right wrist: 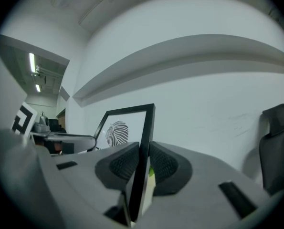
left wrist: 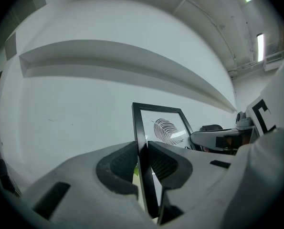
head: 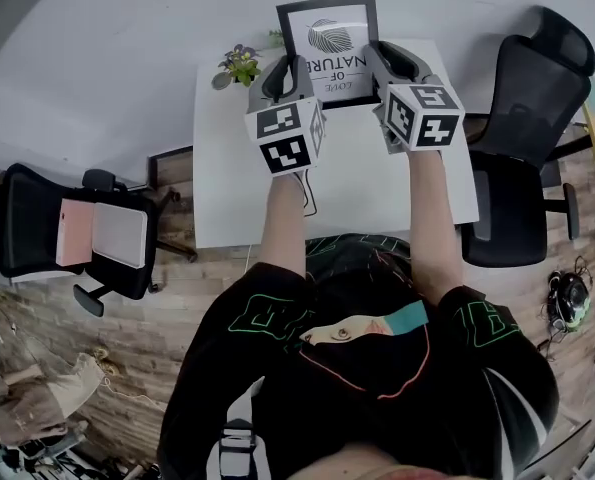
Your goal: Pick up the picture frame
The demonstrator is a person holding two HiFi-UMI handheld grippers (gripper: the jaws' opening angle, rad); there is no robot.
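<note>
**Frame gripped on both sides; the lift appears under way**

The left gripper [head: 283, 68] is clamped on the left edge of the picture frame [head: 327, 36]. In the left gripper view its jaws [left wrist: 142, 149] are seen pressed against either face of the black moulding, with no gap visible. The right gripper [head: 389, 63] is closed in the same way on the right edge. In the right gripper view [right wrist: 144, 151] the ridged pads are seen pinching the moulding from front and back.

The frame [left wrist: 163, 125] is held upright between the two grippers at the upper middle of the head view, and a leaf print [right wrist: 117, 132] is shown behind the glass. Its top edge is seen beyond the far edge of the white table [head: 357, 193]. Its bottom edge is hidden by the grippers, so clearance from the tabletop cannot be confirmed.

The grasp is judged complete. What is left, if anything, is for the frame to be raised clear and kept level. A small potted plant [head: 240, 65] is seen just left of the left gripper, near enough to be brushed.
</note>
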